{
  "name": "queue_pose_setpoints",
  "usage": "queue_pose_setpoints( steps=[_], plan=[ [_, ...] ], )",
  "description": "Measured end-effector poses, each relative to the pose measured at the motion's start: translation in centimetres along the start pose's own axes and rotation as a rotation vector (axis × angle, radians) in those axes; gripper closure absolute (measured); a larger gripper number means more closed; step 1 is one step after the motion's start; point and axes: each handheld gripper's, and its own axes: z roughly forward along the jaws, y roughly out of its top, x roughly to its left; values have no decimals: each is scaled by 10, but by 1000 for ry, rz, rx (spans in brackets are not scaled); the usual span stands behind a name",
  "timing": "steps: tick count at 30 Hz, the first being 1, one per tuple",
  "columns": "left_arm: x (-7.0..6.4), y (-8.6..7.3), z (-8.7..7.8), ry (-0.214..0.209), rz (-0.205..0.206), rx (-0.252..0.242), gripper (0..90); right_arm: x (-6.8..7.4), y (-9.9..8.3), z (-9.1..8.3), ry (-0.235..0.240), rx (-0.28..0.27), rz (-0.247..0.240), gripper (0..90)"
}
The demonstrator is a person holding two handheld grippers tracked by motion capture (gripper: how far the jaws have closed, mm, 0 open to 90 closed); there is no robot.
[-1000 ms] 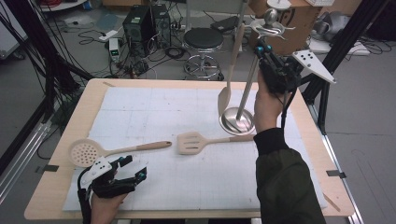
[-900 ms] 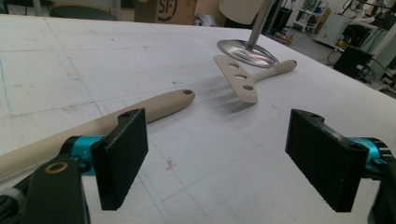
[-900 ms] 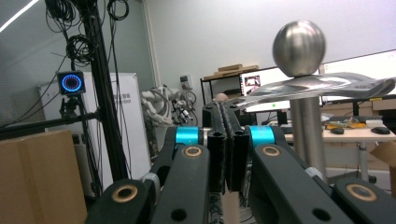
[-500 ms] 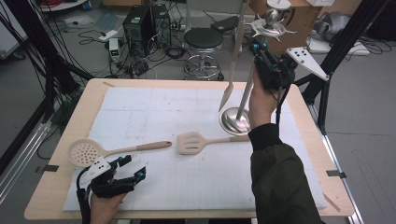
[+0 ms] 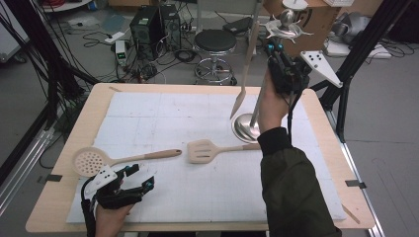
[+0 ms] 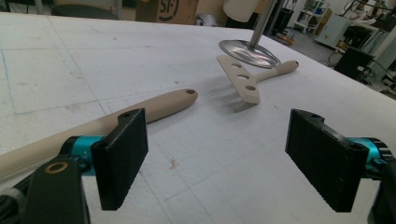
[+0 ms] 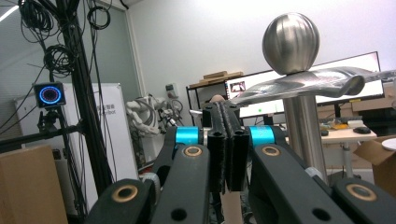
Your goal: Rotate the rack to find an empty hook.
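a person works at a table (image 5: pixel 148 106) with a tool in each hand. the right tool (image 5: pixel 274 53) is raised beside the top of a steel utensil stand (image 5: pixel 245 126), its jaws pressed together, seemingly pinching the handle of a beige spatula (image 5: pixel 244 81) that hangs blade-down by the stand's pole. the left tool (image 5: pixel 143 178) rests near the front edge, jaws wide apart and holding nothing, just beside a skimmer (image 5: pixel 91 160). a slotted turner (image 5: pixel 203 150) lies between skimmer and stand.
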Motion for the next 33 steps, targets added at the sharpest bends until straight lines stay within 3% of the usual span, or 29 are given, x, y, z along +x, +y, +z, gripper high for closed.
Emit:
queue_pose_setpoints(
  steps=[4, 11, 17, 22, 27, 30, 33],
  plan=[
    [-1, 0, 1, -4, 5, 7, 217, 0, -1, 2, 3, 15, -17, 896],
    [-2, 0, 0, -1, 8, 3, 217, -7, 4, -10, 1, 16, 7, 896],
    [-3, 0, 1, -5, 12, 5, 217, -32, -5, -28, -43, 31, 28, 896],
    [-3, 0, 1, -3, 13, 7, 217, -51, 3, -37, -69, 6, 58, 896],
    [-3, 0, 2, 0, 14, 13, 217, -50, 15, -37, -46, -14, 42, 895],
    [-3, 0, 2, 0, 14, 14, 217, -43, 16, -37, -12, -14, 26, 896],
    [-4, 0, 2, -4, 12, 9, 217, -37, 14, -38, -9, -9, 0, 896]
  ],
)
